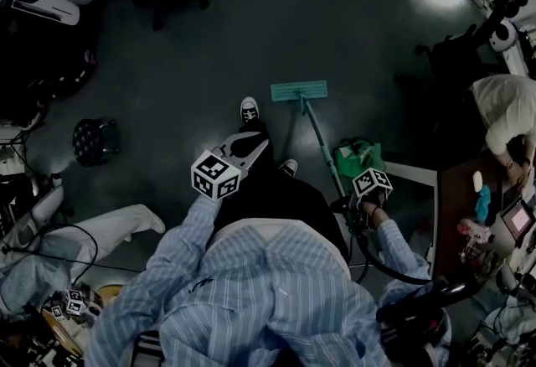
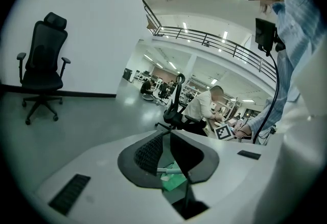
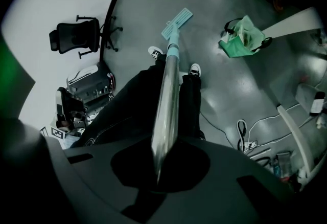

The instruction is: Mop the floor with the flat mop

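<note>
The flat mop's teal head (image 1: 299,90) lies flat on the dark floor just ahead of my shoes. Its metal handle (image 1: 322,143) slants back to my right gripper (image 1: 352,206), which is shut on it. In the right gripper view the handle (image 3: 166,100) runs from the jaws of that gripper (image 3: 157,174) down to the mop head (image 3: 178,18). My left gripper (image 1: 254,143) hangs over my left leg, apart from the mop. Its jaws meet at the tips with nothing held (image 2: 168,135).
A green bag (image 1: 358,157) sits on the floor right of the handle. A black stool (image 1: 94,139) stands at the left, an office chair (image 3: 76,36) by the white wall. Cables (image 3: 245,131) trail on the floor. A person (image 1: 502,114) sits at a desk, right.
</note>
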`<state>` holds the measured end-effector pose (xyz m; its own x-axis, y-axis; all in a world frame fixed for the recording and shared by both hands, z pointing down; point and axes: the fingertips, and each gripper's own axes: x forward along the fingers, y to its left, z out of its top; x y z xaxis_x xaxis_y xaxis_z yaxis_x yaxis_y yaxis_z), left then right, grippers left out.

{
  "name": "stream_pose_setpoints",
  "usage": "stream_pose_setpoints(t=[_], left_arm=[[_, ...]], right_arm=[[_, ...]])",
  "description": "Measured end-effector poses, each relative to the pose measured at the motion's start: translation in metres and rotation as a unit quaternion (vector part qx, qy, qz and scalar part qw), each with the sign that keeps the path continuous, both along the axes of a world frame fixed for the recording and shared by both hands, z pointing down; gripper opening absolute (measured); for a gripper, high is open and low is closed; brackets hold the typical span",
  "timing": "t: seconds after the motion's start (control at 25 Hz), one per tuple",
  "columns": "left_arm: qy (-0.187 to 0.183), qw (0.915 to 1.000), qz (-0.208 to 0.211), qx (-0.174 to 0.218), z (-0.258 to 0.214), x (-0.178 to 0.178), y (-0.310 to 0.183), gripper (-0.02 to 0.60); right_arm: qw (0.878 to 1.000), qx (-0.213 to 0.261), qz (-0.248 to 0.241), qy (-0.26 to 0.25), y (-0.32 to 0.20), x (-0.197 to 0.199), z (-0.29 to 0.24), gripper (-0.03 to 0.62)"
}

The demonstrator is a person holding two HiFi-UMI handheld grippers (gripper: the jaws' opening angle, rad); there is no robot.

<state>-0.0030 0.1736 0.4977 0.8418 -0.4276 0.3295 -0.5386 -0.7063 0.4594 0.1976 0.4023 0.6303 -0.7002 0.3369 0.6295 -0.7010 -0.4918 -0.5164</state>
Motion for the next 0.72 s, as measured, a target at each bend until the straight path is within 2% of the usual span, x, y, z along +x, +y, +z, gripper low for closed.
stream_pose_setpoints(t=[0.32,0.6,0.72], left_arm=[[-0.008,0.9993,-0.026,0.026,-0.011,-0.025,0.013,0.043],[-0.017,0.9987,-0.002,0.049,-0.016,-0.016,0.022,0.043],[-0.022,0.9981,0.017,0.054,-0.016,-0.009,0.024,0.043]], right_arm=[[0.998,-0.008,0.056,-0.019,0.020,-0.011,-0.006,0.026],[1.000,0.001,0.017,-0.023,0.024,-0.023,-0.003,0.028],[1.000,0.003,0.015,-0.025,0.022,-0.024,-0.003,0.028]])
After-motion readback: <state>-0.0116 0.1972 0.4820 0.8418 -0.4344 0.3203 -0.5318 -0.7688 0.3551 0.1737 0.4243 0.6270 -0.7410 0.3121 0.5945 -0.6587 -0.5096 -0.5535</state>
